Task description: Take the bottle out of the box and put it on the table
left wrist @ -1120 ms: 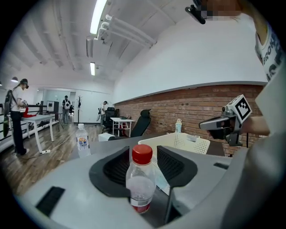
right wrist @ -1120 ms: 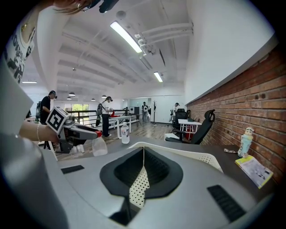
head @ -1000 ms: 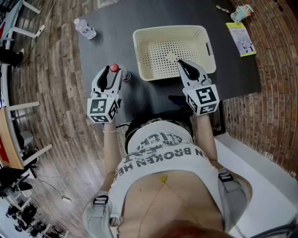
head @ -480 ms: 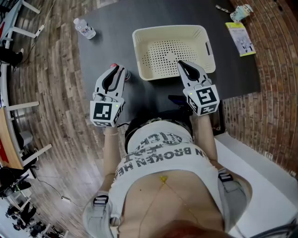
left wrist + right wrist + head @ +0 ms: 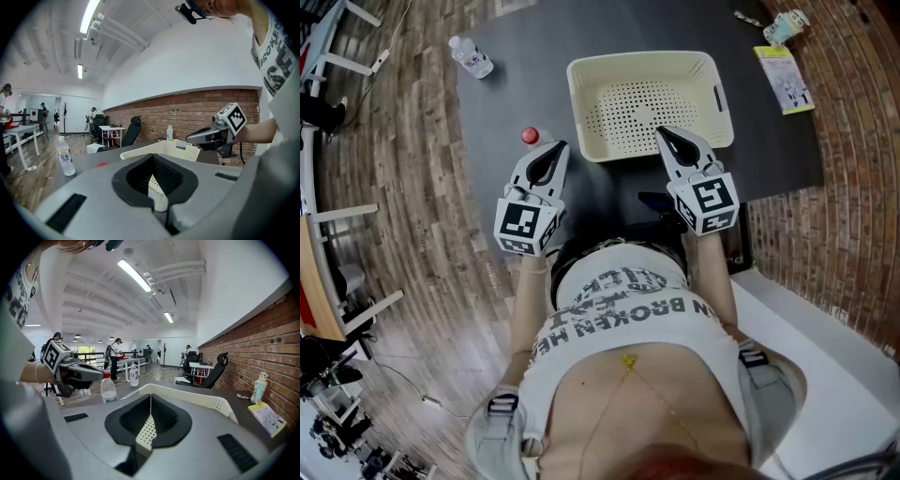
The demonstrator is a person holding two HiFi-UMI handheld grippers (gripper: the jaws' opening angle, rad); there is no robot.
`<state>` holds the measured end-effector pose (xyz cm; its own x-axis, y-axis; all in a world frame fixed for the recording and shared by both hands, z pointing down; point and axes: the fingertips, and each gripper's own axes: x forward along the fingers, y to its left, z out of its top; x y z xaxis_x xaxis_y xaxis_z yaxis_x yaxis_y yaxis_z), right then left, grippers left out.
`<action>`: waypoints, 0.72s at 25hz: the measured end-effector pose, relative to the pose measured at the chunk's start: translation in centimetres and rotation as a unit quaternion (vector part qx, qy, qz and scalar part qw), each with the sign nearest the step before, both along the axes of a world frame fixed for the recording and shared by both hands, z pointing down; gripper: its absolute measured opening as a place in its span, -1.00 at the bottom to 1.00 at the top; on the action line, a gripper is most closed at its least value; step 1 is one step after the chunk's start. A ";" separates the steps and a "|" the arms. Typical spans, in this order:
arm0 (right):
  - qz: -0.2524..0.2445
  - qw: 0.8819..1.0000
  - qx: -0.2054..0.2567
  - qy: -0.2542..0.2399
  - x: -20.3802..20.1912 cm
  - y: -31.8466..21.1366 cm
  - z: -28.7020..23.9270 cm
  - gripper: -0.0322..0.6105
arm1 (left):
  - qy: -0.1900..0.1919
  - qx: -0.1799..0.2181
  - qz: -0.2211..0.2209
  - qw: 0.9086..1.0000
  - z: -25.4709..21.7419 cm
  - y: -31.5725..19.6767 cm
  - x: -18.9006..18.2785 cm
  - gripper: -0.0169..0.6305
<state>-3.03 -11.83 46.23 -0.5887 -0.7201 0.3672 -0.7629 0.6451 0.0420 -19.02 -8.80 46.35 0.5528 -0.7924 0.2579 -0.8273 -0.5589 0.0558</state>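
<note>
A clear bottle with a red cap [image 5: 530, 137] stands on the dark table [image 5: 516, 47], left of the empty cream basket [image 5: 642, 103]. My left gripper [image 5: 557, 148] hovers just right of the bottle, apart from it. Its jaws have just been closing and now stand shut with nothing between them. My right gripper [image 5: 664, 132] is shut and empty, its tips over the basket's near rim. In the right gripper view the red-capped bottle [image 5: 108, 387] stands upright beside the left gripper [image 5: 77, 371]. Only its red cap [image 5: 101, 165] shows in the left gripper view.
A second, white-capped bottle [image 5: 472, 58] stands at the table's far left corner. A yellow booklet [image 5: 786, 77] and a small pale bottle [image 5: 786, 26] sit at the far right. A brick wall [image 5: 853, 141] bounds the right side, and wooden floor lies left.
The left gripper was open around the red-capped bottle. It has let go, drawn back and to the right, and closed. The bottle stays upright on the table. The right gripper has not moved.
</note>
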 end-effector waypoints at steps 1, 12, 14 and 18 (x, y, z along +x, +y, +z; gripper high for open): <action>-0.002 1.000 -0.001 0.000 -0.2 0.1 0.1 -0.87 | 0.003 -0.001 0.002 1.000 0.0 0.0 0.2 -0.93; -0.058 0.998 -0.007 -0.018 -2.8 1.7 0.5 -0.87 | 0.029 -0.015 0.027 0.999 0.5 0.7 3.1 -0.93; -0.071 0.997 -0.006 -0.026 -3.6 2.2 0.3 -0.87 | 0.034 -0.013 0.030 0.999 0.1 0.9 3.5 -0.93; -0.096 0.994 0.009 -0.051 -5.0 3.0 -0.9 -0.88 | 0.043 -0.006 0.037 0.998 -1.0 1.0 4.4 -0.93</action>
